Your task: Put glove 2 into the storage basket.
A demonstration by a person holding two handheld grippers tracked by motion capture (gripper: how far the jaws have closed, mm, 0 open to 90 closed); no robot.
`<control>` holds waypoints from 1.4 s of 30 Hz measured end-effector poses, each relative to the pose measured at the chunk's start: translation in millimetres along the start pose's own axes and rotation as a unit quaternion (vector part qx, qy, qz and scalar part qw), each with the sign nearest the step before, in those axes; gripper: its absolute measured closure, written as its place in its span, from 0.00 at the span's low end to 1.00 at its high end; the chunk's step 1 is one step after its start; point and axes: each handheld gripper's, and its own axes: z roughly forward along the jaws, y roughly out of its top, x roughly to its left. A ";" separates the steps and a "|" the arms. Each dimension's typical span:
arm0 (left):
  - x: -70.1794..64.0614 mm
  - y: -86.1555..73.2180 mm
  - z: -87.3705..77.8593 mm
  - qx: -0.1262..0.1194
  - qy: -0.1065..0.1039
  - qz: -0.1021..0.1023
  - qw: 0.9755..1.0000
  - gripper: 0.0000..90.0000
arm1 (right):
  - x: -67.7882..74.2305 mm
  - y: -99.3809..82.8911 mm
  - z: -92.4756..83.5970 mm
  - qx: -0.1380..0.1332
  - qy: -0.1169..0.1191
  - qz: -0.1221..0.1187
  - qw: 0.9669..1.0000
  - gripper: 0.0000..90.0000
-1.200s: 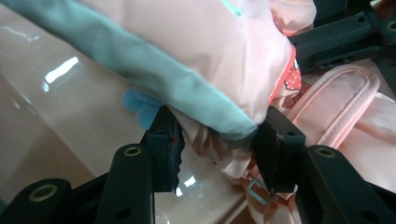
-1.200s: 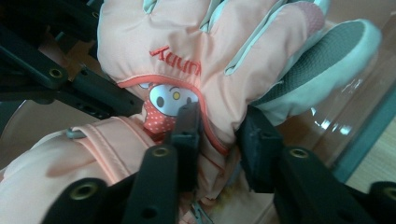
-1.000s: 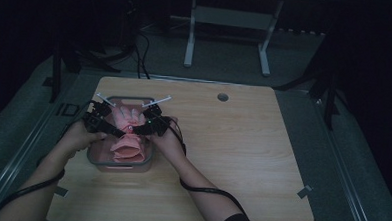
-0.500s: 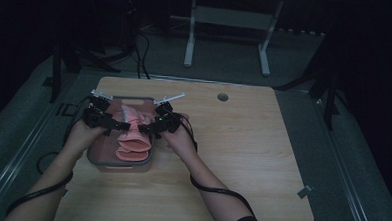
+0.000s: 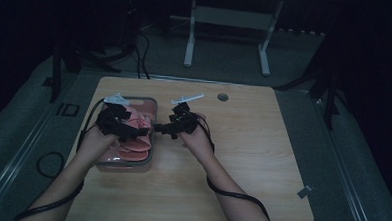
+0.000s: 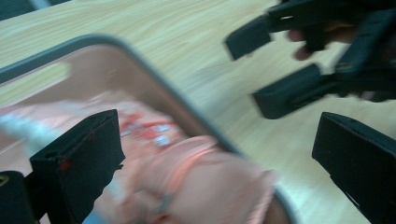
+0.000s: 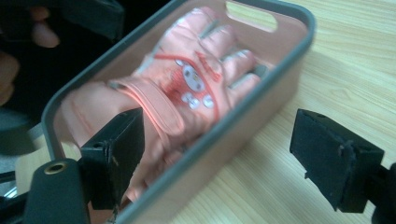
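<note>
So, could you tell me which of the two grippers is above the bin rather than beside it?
The left gripper: it is over the pink glove inside the bin; the right gripper is over bare table.

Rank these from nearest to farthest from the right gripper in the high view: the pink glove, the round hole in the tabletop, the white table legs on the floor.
From the right gripper:
1. Pink glove, just to its left, lying in the grey bin.
2. Round hole, up and to its right on the wooden table.
3. White table legs, on the floor beyond the table's far edge.
</note>
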 end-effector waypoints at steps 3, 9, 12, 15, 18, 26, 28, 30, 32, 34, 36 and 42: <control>-13.2 2.3 5.1 0.001 -0.010 0.015 1.000 0.02 | -5.3 -7.3 -7.7 0.002 -0.003 -0.002 1.000 0.19; -42.0 4.4 15.3 -0.004 -0.042 0.044 0.998 0.02 | -12.8 -24.8 -22.0 0.006 -0.005 -0.015 1.000 0.19; -55.6 4.2 20.8 -0.005 -0.059 0.058 0.997 0.02 | -15.2 -33.0 -28.8 0.006 -0.005 -0.022 1.000 0.18; -65.3 3.8 24.8 -0.003 -0.068 0.066 0.995 0.02 | -16.8 -38.4 -33.8 0.006 -0.008 -0.026 1.000 0.18; -84.3 2.6 31.8 0.003 -0.078 0.089 0.993 0.02 | -21.5 -49.1 -43.8 0.003 -0.013 -0.033 0.999 0.18; -117.2 -4.4 47.0 0.001 -0.096 0.124 0.988 0.02 | -32.5 -71.9 -56.3 -0.005 -0.011 -0.054 0.998 0.18; -123.6 -7.6 52.6 0.006 -0.098 0.135 0.986 0.02 | -35.6 -77.8 -58.1 -0.005 -0.007 -0.058 0.998 0.17; -127.9 -10.4 57.8 0.012 -0.107 0.138 0.985 0.02 | -38.3 -83.4 -59.9 -0.003 -0.007 -0.059 0.998 0.17; -131.9 -13.3 62.3 0.012 -0.111 0.143 0.983 0.02 | -40.9 -89.3 -61.3 0.001 -0.007 -0.059 0.998 0.16; -135.1 -16.0 66.9 0.016 -0.114 0.144 0.983 0.02 | -43.7 -95.4 -62.3 0.004 -0.007 -0.057 0.998 0.16; -137.8 -19.1 71.8 0.019 -0.117 0.148 0.982 0.02 | -46.8 -101.3 -63.3 0.006 -0.008 -0.054 0.998 0.16; -146.5 -30.1 85.8 0.028 -0.120 0.172 0.977 0.02 | -53.2 -116.8 -65.9 0.008 -0.009 -0.051 0.999 0.16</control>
